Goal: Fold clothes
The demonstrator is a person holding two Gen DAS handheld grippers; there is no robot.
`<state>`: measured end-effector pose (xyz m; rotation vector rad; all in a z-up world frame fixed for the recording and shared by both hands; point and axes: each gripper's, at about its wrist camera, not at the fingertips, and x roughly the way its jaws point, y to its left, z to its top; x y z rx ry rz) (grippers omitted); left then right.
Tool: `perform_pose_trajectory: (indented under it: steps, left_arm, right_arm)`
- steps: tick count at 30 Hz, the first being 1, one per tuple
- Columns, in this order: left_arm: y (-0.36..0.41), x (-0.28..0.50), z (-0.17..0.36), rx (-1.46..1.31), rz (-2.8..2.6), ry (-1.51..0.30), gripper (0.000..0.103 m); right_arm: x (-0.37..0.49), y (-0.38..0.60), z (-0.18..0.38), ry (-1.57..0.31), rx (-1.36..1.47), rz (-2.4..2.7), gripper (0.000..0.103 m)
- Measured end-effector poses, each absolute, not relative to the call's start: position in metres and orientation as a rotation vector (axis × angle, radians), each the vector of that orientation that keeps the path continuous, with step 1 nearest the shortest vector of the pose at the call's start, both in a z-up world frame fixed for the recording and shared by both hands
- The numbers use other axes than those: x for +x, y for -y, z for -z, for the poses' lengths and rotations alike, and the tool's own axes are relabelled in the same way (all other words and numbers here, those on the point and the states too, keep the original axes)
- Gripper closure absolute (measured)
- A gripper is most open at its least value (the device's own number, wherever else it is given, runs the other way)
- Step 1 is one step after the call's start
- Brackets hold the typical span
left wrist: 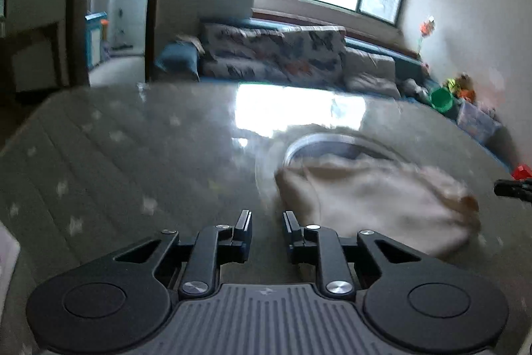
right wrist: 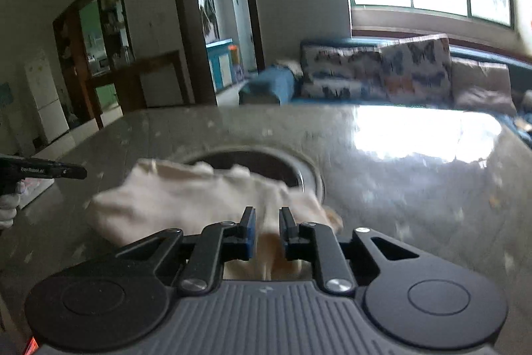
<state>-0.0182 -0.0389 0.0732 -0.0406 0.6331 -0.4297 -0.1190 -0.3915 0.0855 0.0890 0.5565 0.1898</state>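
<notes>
Right wrist view: you are keeping the right gripper [right wrist: 267, 223] narrowly parted, gripping nothing, just above the cream garment [right wrist: 173, 198]. Your left gripper [left wrist: 266, 227] is likewise parted and holding nothing. That garment is lying bunched beside the table's [right wrist: 415, 188] round recess [right wrist: 266, 165]; folding appears unfinished.

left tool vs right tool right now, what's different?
The left tool has bare table in the gap between its fingers; the right tool sits over the cream garment, cloth showing in its gap. The garment lies to the left tool's right. Both stand slightly open, gripping nothing.
</notes>
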Motion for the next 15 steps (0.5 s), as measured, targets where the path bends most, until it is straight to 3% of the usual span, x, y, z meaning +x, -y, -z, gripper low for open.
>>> perform_pose_trajectory:
  steps: [5, 10, 15]
  left_arm:
    - [0.089, 0.005, -0.065, -0.027, 0.482, -0.640, 0.081]
    - [0.093, 0.019, -0.029, 0.013, 0.452, -0.709, 0.079]
    - [0.085, 0.021, -0.035, 0.008, 0.460, -0.702, 0.079]
  right_arm:
    - [-0.077, 0.381, -0.063, -0.589, 0.103, -0.186, 0.076]
    - [-0.073, 0.398, -0.026, -0.675, 0.146, -0.135, 0.075]
    - [-0.075, 0.415, -0.038, -0.653, 0.219, -0.151, 0.072]
